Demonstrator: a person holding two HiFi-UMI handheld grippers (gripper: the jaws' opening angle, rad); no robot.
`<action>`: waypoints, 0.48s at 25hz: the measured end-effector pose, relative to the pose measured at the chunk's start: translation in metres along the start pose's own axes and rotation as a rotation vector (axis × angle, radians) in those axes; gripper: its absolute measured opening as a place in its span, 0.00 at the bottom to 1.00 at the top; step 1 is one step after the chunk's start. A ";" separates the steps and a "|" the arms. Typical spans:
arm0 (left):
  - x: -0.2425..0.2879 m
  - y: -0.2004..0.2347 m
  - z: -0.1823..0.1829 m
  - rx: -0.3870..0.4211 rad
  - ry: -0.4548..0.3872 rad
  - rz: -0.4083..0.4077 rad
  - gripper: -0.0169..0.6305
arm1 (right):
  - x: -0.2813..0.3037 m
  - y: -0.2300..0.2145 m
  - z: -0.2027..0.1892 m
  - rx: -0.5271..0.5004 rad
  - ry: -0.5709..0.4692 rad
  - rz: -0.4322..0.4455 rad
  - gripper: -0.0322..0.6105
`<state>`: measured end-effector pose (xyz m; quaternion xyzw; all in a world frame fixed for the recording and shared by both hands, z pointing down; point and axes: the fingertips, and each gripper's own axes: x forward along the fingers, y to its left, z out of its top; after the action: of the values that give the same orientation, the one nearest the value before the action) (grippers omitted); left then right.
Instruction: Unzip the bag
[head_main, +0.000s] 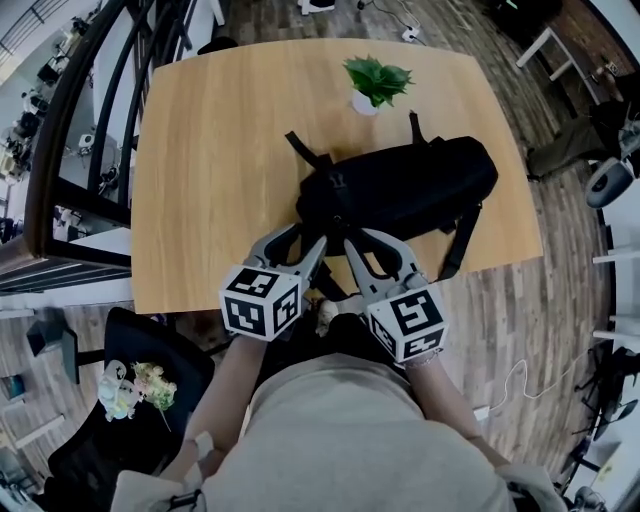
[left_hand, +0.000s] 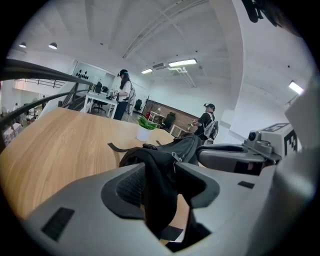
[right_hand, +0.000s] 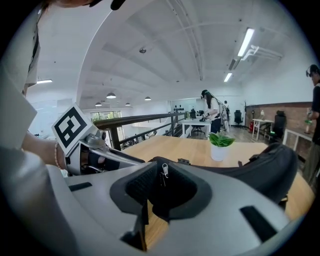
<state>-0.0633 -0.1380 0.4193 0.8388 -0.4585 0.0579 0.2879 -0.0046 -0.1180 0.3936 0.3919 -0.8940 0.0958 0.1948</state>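
Light wood table (head_main: 220, 150), rounded corners, ctr of head view. Potted plant (head_main: 376, 82) on it, 12 o'clock. Wood-plank floor (head_main: 560, 270), 3–6 o'clock. Black railing (head_main: 100, 120), 10 o'clock. Black office chair (head_main: 175, 360), 7 o'clock. White ceiling (left_hand: 150, 30) w/ strip lights (left_hand: 182, 63).

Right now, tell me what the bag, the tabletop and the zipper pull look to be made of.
The bag looks like black woven fabric, likely nylon: it is matte and folds softly. The tabletop looks like light wood or wood veneer with a satin finish, since grain streaks show. The zipper pull is probably metal: small, silvery and pale against the black.
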 end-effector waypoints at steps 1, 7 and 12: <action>0.001 0.001 -0.002 -0.012 0.005 -0.003 0.32 | 0.000 -0.001 -0.001 0.004 0.005 -0.005 0.14; 0.012 0.005 -0.015 -0.072 0.047 -0.034 0.36 | 0.006 -0.003 -0.008 0.005 0.032 -0.018 0.15; 0.019 0.004 -0.018 -0.083 0.066 -0.059 0.29 | 0.014 -0.003 -0.008 -0.025 0.052 -0.023 0.15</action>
<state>-0.0526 -0.1434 0.4429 0.8368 -0.4261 0.0578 0.3390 -0.0083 -0.1266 0.4069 0.3969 -0.8853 0.0925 0.2241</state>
